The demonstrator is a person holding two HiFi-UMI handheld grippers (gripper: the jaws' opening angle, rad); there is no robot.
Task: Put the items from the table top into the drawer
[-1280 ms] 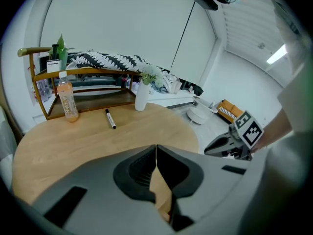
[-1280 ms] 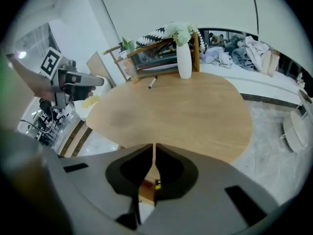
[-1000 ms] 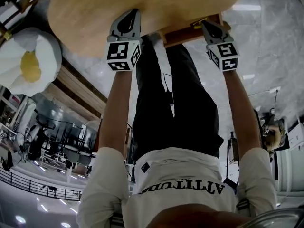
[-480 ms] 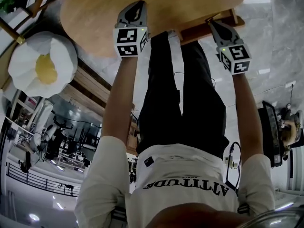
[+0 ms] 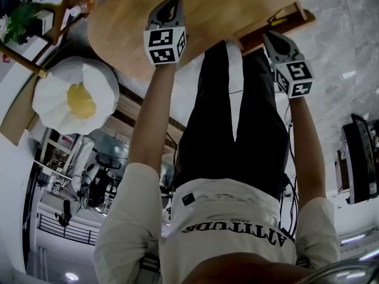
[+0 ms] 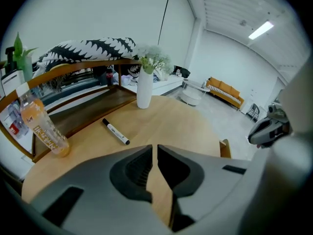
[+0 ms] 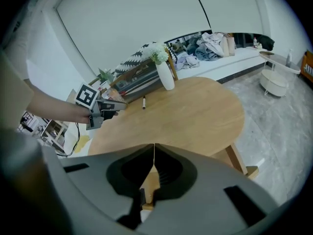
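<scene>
Bottle (image 6: pixel 46 129) of orange drink stands upright at the far left of the table top (image 6: pixel 181 116), hard against the wooden rail there. Right of it, out on bare wood, lies the marker (image 6: pixel 115 131), flat on its side. Its long axis runs from far-left, where the black cap is, to near-right. A white vase (image 6: pixel 145 89) of flowers stands farther back and a little to the right, well apart from both.

The left gripper (image 6: pixel 154 148) hangs over the near part of the table with its jaws together and nothing between them. From its tips the marker lies ahead and to the left, with the bottle farther left still. In the right gripper view this gripper sits just left of the marker — clearly the closer of the two. A grab there would likely need the jaws parted first and turned across the pen's slanted axis.

At the right, what looks like the open drawer (image 5: pixel 278 23) juts from under the table edge. The right gripper (image 7: pixel 154 146) hangs near that edge — its jaws also meet at the tips, empty. The marker is well away from it, far across the table.
</scene>
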